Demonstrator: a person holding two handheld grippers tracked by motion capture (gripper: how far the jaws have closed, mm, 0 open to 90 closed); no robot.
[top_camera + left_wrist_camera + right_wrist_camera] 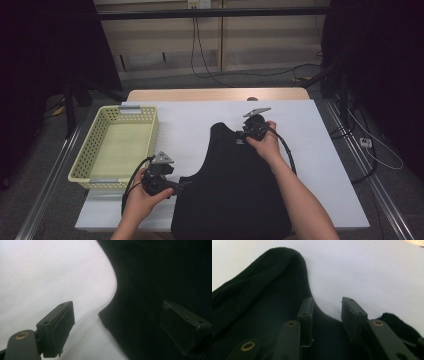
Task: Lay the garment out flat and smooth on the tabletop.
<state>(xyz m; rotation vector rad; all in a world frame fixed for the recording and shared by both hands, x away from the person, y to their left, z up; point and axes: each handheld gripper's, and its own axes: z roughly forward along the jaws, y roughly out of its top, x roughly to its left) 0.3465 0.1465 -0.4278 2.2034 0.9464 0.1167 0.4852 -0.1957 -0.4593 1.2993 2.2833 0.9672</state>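
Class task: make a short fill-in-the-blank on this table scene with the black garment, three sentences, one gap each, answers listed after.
1. The black vest lies on a ____ sheet.
2. The pale yellow basket holds ____.
3. The right hand-held gripper has its jaws parted over the vest's ____ edge.

Missing words: white; nothing; neckline

Matt black cloth vest (230, 185), soft and slightly fuzzy, on a smooth white paper-like sheet (190, 125) over the wooden worktop (200, 95); perforated pale-yellow plastic basket (150, 130) at left.
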